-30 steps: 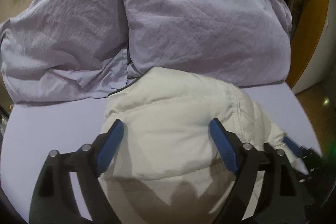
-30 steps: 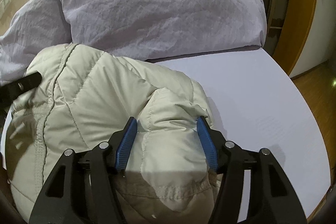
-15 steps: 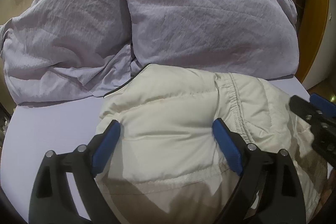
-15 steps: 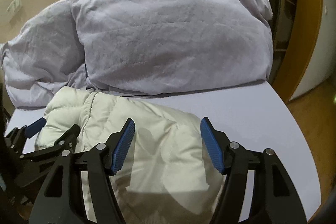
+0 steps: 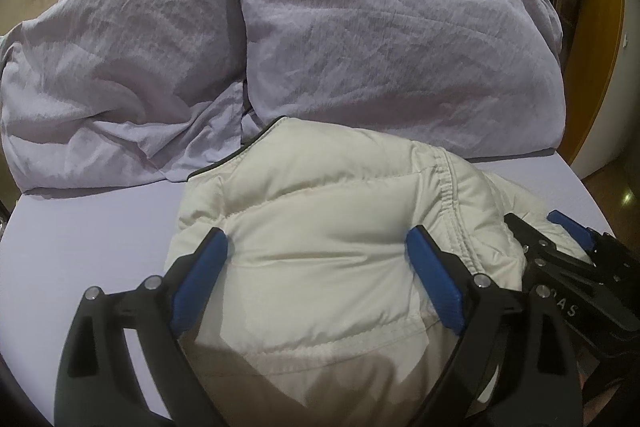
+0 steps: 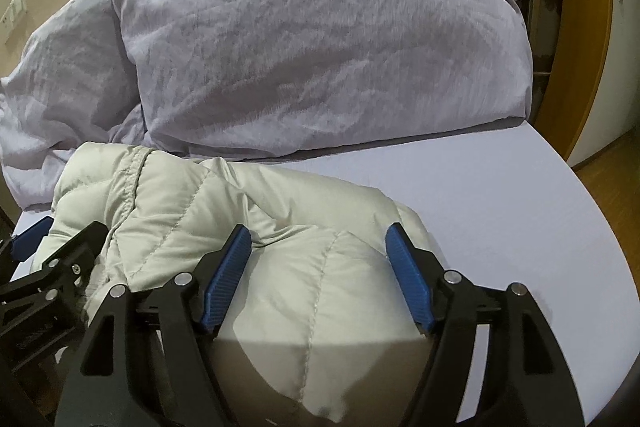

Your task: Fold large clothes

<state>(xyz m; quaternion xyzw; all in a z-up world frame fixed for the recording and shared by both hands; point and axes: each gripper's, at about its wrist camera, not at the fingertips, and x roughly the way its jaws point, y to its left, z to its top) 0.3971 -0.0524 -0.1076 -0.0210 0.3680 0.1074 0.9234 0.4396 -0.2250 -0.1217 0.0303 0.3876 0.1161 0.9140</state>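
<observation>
A cream quilted puffer jacket lies bunched in a folded heap on the lilac bed sheet; it also shows in the right wrist view. My left gripper is open, its blue pads spread over the jacket's near left part. My right gripper is open over the jacket's right end. Each gripper shows in the other's view, the right gripper at the right edge and the left gripper at the left edge. Neither holds cloth.
A rumpled lilac duvet and a big lilac pillow lie just behind the jacket. Bare sheet lies right of the jacket. A wooden door frame and floor are beyond the bed's right edge.
Both grippers stayed open and shifted over the jacket. The right gripper drew in beside the left one, and the jacket heap settled lower on the sheet.
</observation>
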